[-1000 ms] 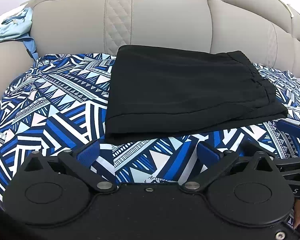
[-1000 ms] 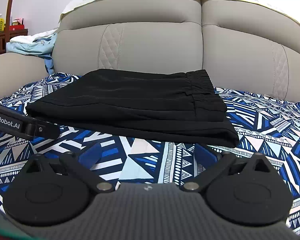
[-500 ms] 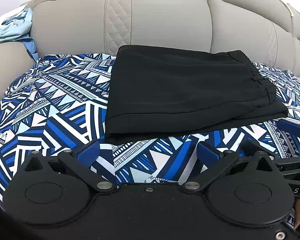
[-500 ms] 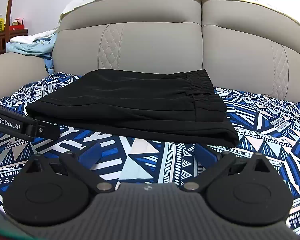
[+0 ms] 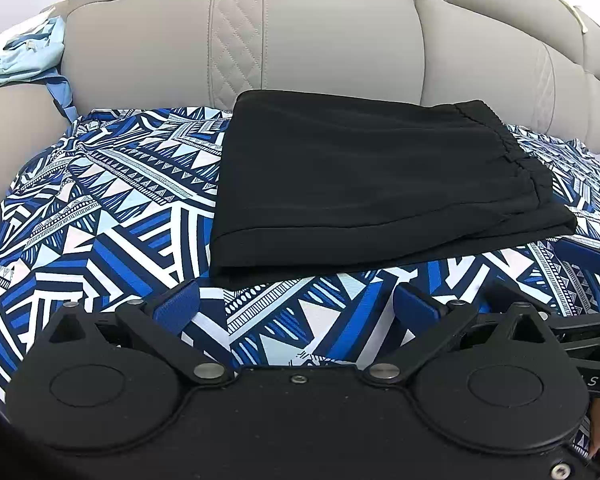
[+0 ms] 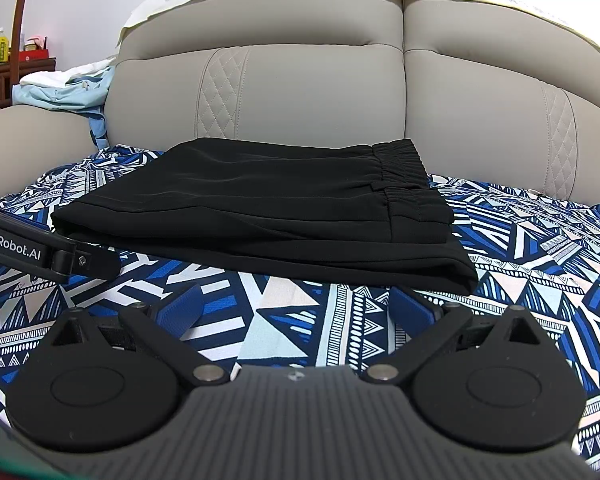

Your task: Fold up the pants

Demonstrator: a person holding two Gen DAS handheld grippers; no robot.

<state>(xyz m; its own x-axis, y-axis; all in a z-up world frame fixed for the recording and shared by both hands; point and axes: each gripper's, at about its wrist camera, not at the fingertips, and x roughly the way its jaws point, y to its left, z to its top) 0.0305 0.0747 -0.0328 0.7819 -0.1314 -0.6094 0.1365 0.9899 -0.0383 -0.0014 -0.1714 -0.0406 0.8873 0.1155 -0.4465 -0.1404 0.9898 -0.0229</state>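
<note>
Black pants (image 5: 372, 184) lie folded into a flat rectangle on the blue patterned cover (image 5: 100, 216), elastic waistband at the right. They also show in the right wrist view (image 6: 284, 216). My left gripper (image 5: 298, 304) is open and empty, just in front of the pants' near edge, not touching them. My right gripper (image 6: 296, 306) is open and empty, also just short of the near edge. The left gripper's body (image 6: 40, 250) shows at the left of the right wrist view; the right gripper's finger (image 5: 580, 252) shows at the right of the left wrist view.
The beige padded sofa back (image 6: 300, 92) rises right behind the pants. Light blue and white clothes (image 6: 64, 88) lie on the left armrest. A wooden shelf with a bottle (image 6: 0, 46) stands far left. The patterned cover (image 6: 540, 264) spreads on both sides.
</note>
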